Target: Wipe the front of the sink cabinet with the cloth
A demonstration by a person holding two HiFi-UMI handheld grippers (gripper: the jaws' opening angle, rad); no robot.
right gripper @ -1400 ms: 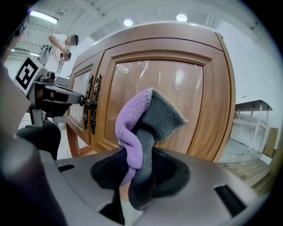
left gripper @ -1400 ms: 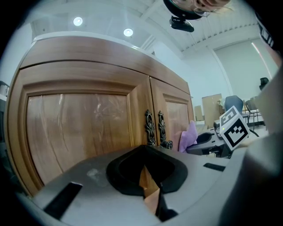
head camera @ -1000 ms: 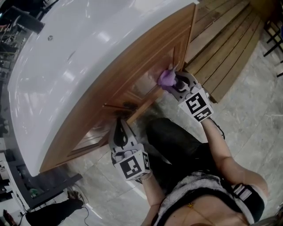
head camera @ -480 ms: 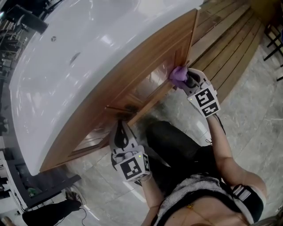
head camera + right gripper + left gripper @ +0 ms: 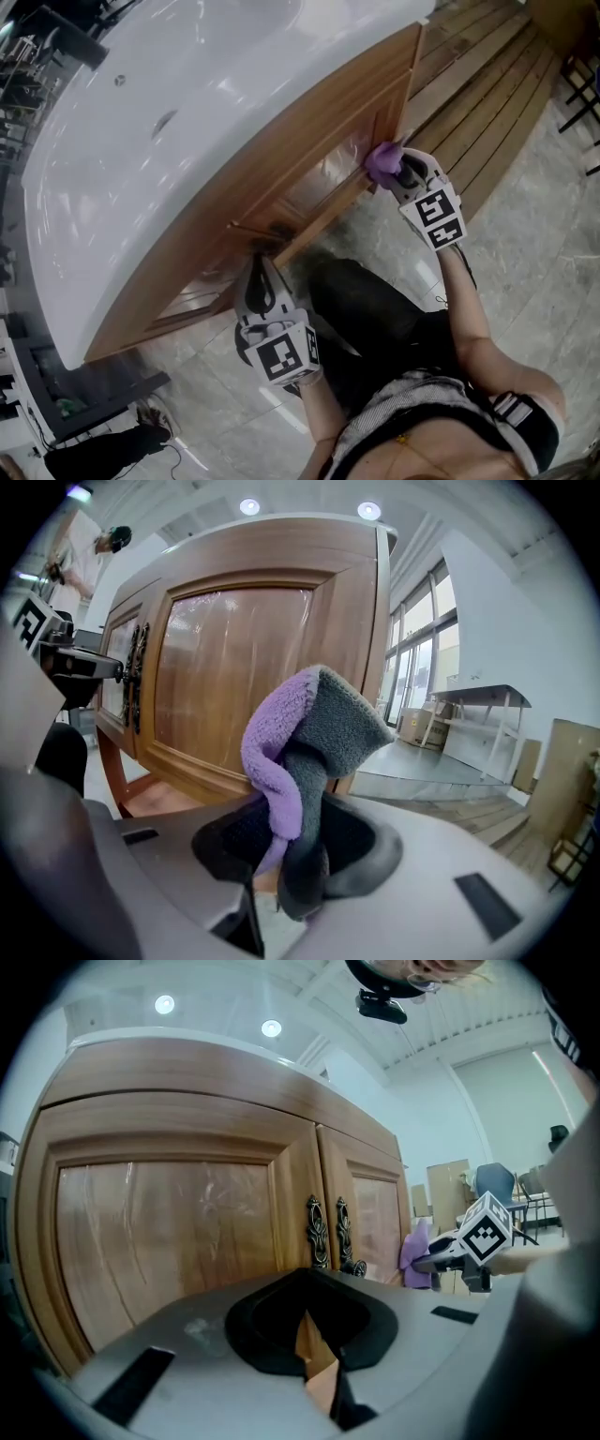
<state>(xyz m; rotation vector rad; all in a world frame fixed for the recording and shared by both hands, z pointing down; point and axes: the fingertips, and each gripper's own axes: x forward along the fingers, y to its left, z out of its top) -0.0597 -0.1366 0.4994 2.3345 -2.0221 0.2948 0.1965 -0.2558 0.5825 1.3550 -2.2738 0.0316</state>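
Wooden cabinet front [image 5: 309,159]: cloth [image 5: 381,159] clamped in right claw [image 5: 396,170], beside door.

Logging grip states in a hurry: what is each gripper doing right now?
Left gripper: shut, nothing between its jaws.
Right gripper: shut on the purple and grey cloth.

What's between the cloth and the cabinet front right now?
Nothing visible. The cloth, clamped in the right gripper jaws, sits at the right-hand door of the sink cabinet. The door handles lie further left, clear of it.
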